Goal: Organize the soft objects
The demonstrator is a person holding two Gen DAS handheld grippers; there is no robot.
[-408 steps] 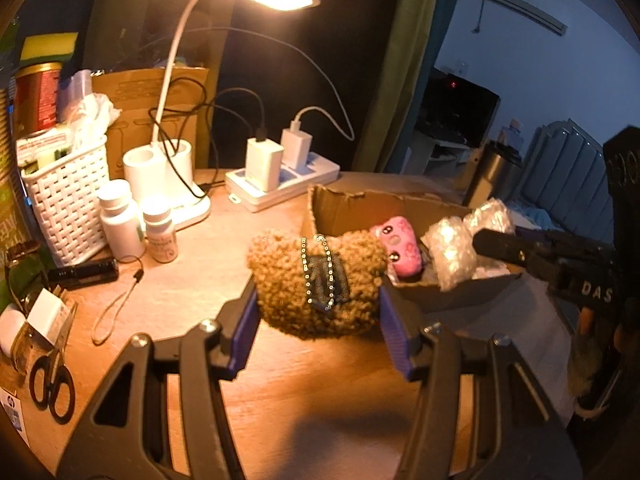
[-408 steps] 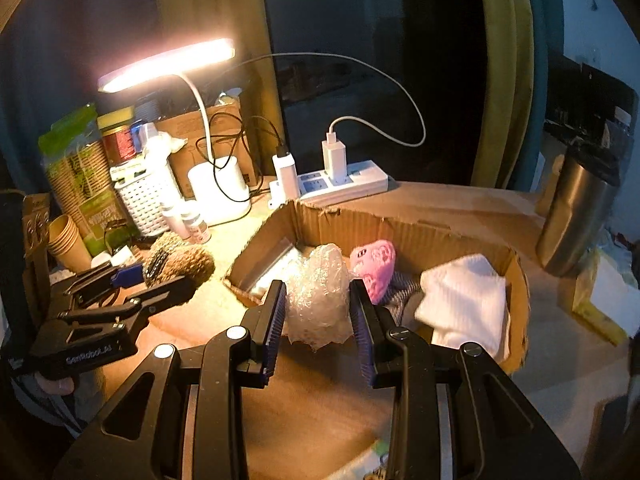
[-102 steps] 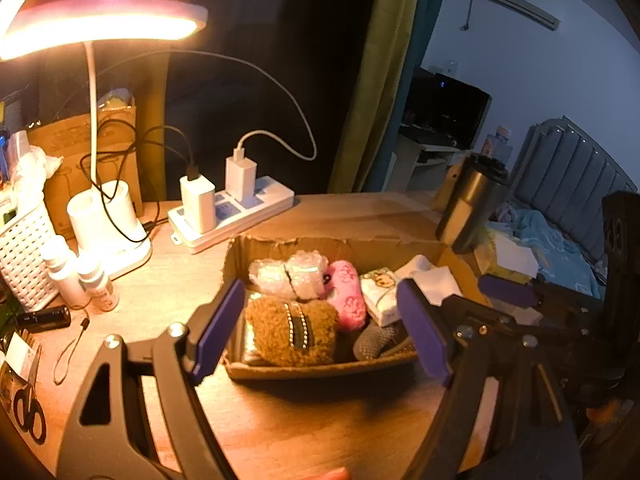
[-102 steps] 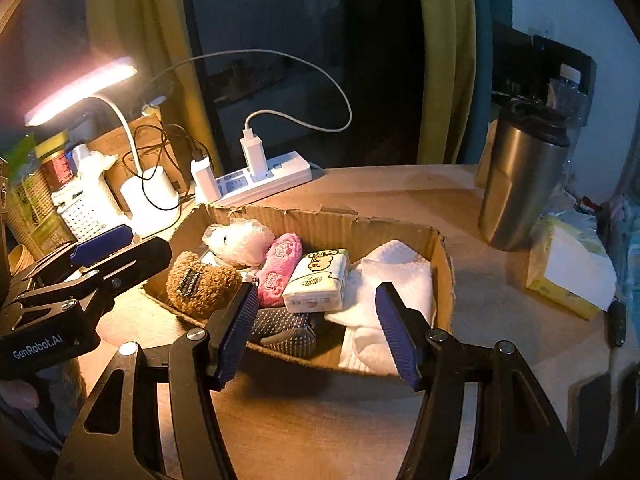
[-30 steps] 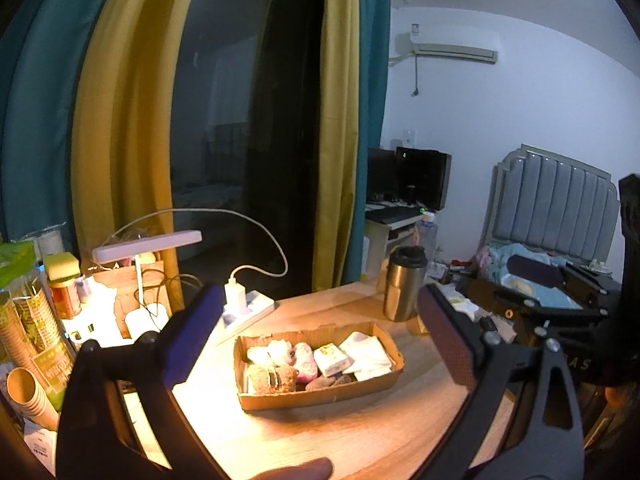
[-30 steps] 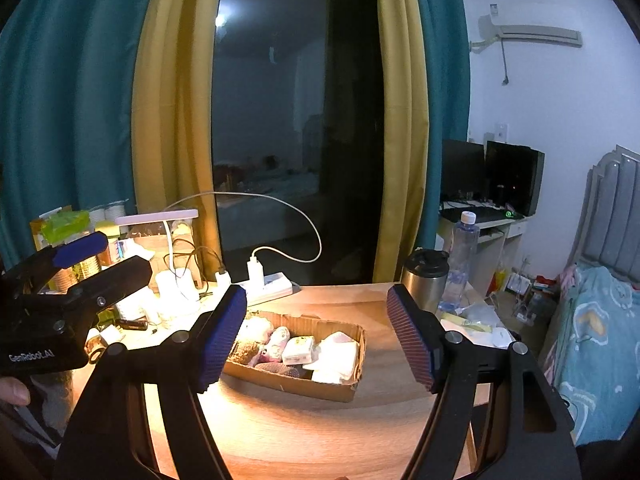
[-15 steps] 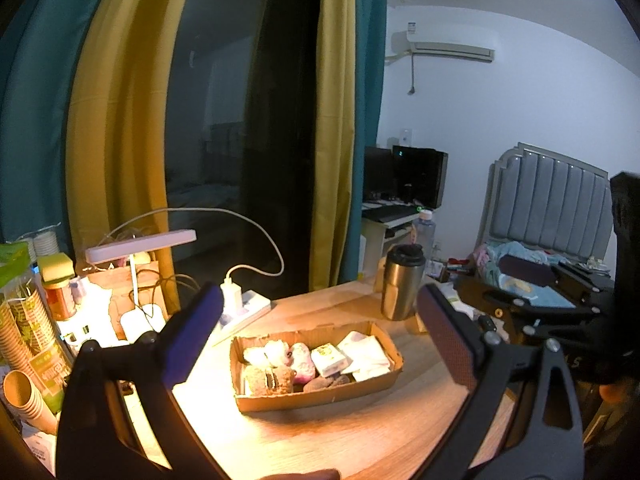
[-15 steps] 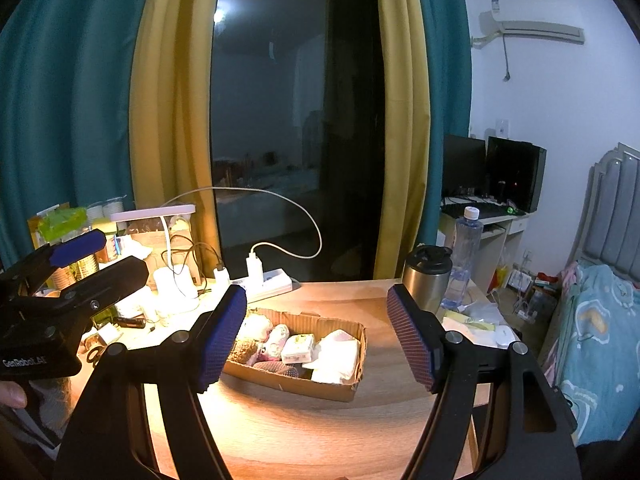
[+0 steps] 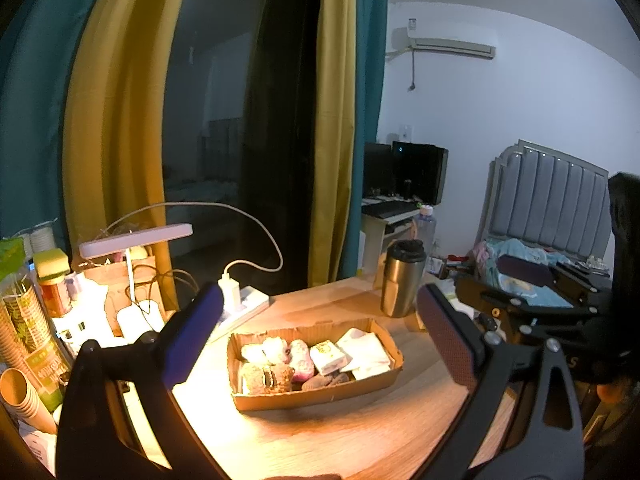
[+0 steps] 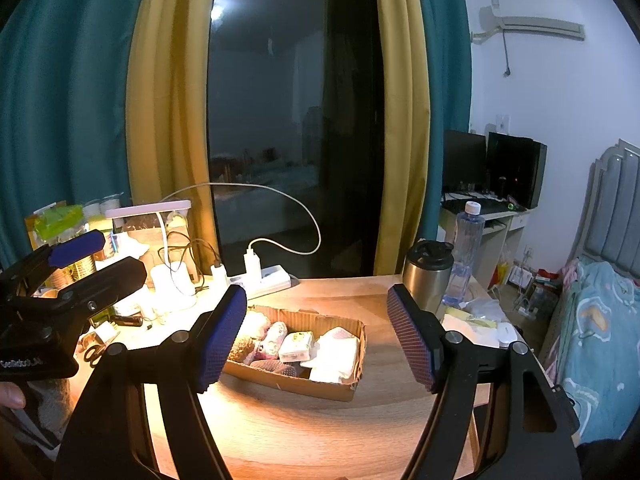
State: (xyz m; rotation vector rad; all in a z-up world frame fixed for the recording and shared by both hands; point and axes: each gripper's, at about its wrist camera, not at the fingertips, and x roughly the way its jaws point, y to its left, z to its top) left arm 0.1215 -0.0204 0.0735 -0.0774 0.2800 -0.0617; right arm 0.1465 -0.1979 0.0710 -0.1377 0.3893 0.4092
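Note:
A shallow cardboard box (image 9: 316, 398) sits on the wooden table and holds the soft things. In it lie a brown plush (image 9: 266, 378), a pink plush (image 9: 301, 360), a white bubble-wrap bundle (image 9: 264, 350), a tissue pack (image 9: 330, 354), a white cloth (image 9: 366, 352) and a dark knit piece (image 9: 328, 382). My left gripper (image 9: 320, 296) is open and held well back, above the box, with nothing between its fingers. My right gripper (image 10: 316, 294) is also open and empty, far from the box (image 10: 296, 384). Each gripper shows at the edge of the other's view.
A lit desk lamp (image 9: 136, 240), power strip (image 9: 244, 304), paper cups (image 9: 24, 392) and bottles crowd the table's left. A steel tumbler (image 9: 400, 280) stands behind the box on the right, with a water bottle (image 10: 464, 252) beyond it. Scissors (image 10: 94, 350) lie at the left. A bed is at the far right.
The brown plush and the bubble-wrap bundle, once gripped, now lie in the box. Both grippers have opened and drawn far back and up. Over the last second nothing moved.

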